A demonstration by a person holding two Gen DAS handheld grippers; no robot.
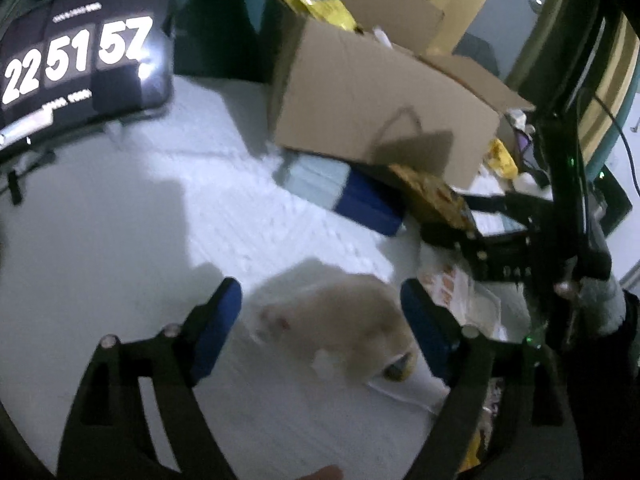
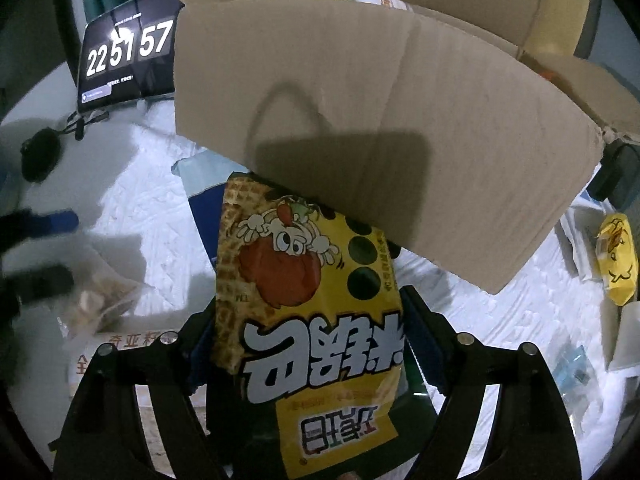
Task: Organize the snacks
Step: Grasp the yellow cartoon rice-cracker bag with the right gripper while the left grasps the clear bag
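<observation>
The snack bag (image 2: 308, 300) is yellow with a waffle-grid edge, dark green dots and a red cartoon tomato (white lettering outlined black). The cardboard box (image 2: 400, 128) is plain brown; the gripper pads (image 1: 216, 332) are blue.

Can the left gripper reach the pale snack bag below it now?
Probably yes. The left gripper is open, and the pale bag lies between its fingers on the white cover, with nothing over it.

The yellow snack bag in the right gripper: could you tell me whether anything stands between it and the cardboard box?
Yes. The right gripper holds the yellow snack bag below the cardboard box, whose near side wall hangs over the bag's far end. The opening lies above, beyond that wall.
</observation>
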